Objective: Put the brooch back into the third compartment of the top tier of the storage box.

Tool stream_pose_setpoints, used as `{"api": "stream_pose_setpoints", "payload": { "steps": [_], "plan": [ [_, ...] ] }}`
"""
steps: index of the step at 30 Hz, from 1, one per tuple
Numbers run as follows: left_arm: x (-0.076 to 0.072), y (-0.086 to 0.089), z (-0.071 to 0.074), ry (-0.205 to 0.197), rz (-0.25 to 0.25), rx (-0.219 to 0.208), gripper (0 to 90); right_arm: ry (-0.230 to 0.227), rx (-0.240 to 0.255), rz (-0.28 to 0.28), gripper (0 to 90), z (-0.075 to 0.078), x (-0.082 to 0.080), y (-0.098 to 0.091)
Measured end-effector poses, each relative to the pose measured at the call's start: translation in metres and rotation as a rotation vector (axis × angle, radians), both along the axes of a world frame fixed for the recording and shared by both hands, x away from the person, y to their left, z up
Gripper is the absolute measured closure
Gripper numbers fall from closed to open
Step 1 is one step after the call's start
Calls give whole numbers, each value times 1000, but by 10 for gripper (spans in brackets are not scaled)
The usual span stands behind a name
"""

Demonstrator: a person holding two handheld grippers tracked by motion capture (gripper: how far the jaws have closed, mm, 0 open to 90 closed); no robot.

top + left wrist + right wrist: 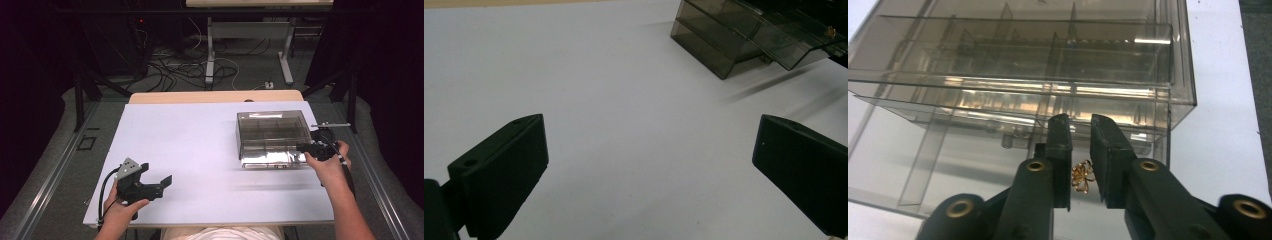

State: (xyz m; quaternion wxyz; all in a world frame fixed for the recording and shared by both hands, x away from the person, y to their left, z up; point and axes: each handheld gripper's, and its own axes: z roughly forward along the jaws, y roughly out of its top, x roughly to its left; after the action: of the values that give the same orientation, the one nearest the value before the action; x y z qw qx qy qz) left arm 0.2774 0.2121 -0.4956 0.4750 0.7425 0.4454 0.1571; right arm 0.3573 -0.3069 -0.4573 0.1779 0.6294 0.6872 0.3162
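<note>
Right gripper (1080, 131) sits at the front right corner of a smoky transparent compartment box (271, 137); the person's right hand (330, 162) holds it at the right side of the white table (200, 150). In the right gripper view its black jaws stand a narrow gap apart, with a small gold ornament (1082, 176) between them, looks like a flower-shaped earring or charm, hard to be sure at this size. It lies close against the left jaw's inner face and short of the right one, so the jaws are slightly parted, not pinching it. What the ornament rests on I can't tell.

The box has inner dividers forming several compartments, and its clear lid (774, 37) is tilted up at the front, seen best in the left gripper view as a raised sloping panel. The box stands on the right half of the table, towards the far edge.

Left gripper (150, 182) is near the front left of the table, well apart from the box, held in the left hand (122, 210). Its jaws are spread wide with bare tabletop between them, gripping nothing. A black cable (105, 192) loops from it towards the table's near edge.
</note>
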Motion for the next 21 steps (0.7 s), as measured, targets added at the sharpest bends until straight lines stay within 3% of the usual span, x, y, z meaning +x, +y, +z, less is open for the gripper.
{"api": "stream_pose_setpoints", "payload": {
  "steps": [10, 15, 21],
  "plan": [
    [0, 0, 0, 0, 0, 0, 12, -8, 27, 48, 620, 3, 1, 4],
    [0, -1, 0, 4, 2, -2, 12, -12, 0, 78, 552, 3, 2, 8],
    [0, -1, 0, 4, 3, 0, 12, -47, -20, 122, 473, 7, 3, 15]
  ]
}}
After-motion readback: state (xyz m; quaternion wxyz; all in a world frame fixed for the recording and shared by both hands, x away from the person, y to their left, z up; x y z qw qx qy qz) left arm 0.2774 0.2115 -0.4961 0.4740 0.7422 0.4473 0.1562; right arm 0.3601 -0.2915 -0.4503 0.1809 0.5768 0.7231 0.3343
